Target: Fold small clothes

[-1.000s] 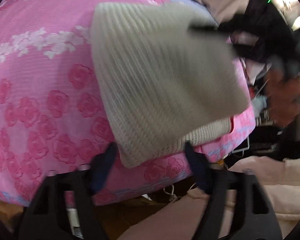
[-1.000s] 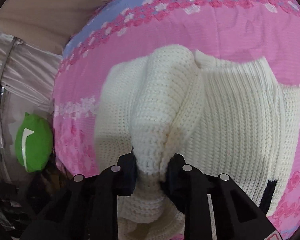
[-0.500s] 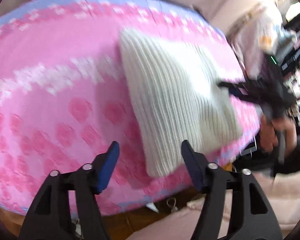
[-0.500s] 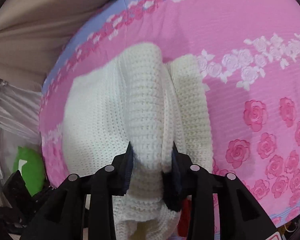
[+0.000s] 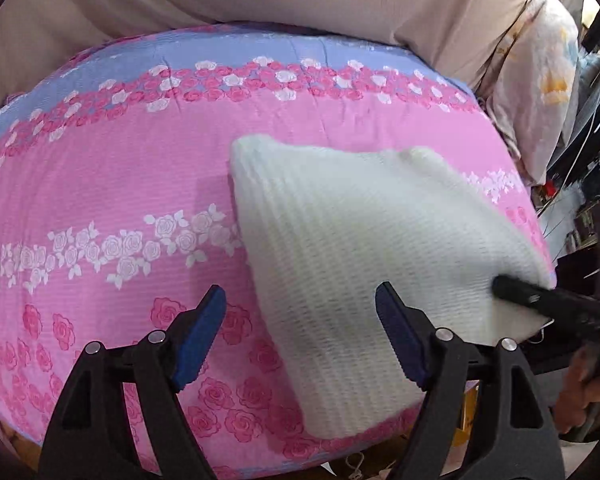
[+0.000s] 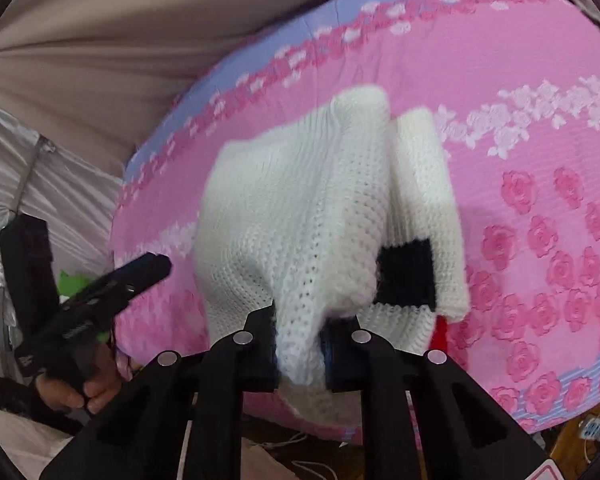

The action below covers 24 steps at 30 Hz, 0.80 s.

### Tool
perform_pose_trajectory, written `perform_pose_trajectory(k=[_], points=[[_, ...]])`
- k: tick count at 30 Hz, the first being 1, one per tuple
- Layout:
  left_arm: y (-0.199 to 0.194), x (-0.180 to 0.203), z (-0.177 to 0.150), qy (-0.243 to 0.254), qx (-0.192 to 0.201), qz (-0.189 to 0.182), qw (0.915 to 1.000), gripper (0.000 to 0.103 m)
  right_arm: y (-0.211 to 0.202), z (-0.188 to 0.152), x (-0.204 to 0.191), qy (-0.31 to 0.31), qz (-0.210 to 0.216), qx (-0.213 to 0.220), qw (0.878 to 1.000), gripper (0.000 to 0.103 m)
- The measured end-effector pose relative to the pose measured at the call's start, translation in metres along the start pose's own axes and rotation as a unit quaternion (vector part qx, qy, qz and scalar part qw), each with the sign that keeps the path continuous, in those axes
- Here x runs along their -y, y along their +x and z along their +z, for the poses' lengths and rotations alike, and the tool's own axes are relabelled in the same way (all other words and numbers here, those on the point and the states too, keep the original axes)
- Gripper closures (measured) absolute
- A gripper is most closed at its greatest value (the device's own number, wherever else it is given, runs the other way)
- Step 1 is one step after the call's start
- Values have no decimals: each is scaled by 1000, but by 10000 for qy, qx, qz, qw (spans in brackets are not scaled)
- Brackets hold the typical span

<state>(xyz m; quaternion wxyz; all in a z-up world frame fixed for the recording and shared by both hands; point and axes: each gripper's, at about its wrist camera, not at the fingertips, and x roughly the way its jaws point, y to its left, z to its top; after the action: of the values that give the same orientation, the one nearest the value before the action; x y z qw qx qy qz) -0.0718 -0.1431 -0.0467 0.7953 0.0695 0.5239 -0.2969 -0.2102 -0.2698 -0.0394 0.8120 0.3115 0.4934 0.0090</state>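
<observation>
Grippers and hands, two of each, person-held.

Left gripper [image 5: 300,332]: black frame, blue pads, pointing steeply down; jaws wide apart, having just been opening, nothing between them. Seen from the right wrist as a black body at lower left, gripped by the left hand [image 6: 80,388], fingers curled round the handle.
Right gripper [image 6: 300,344]: black frame, pointing steeply down; jaws drawn close, having just been closing, pads pressed on a bunched fold of white knit [image 6: 300,240]. Seen from the left wrist at the right edge, with the right hand [image 5: 588,396] on its handle, blurred.
</observation>
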Motion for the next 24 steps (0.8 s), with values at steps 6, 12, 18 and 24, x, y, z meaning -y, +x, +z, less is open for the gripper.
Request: perform_pose_trajectory(k=[6,12,18,24], points=[[33,-1,-6,-114,-528,233,9983,28,45,-36,72,98,-591,-746,9954,88],[25,-5,-2,-182,-401,409,9982,28,-29,-8,44,139,-769,244,9966,67],[39,-6,-1,-184,-448,537,9974,25,3,33,10,-595,-897,343,9936,70],[37,-5,0,-147,-437,576,9973,22,59,30,29,-771,-1622,-226,9835,79]])
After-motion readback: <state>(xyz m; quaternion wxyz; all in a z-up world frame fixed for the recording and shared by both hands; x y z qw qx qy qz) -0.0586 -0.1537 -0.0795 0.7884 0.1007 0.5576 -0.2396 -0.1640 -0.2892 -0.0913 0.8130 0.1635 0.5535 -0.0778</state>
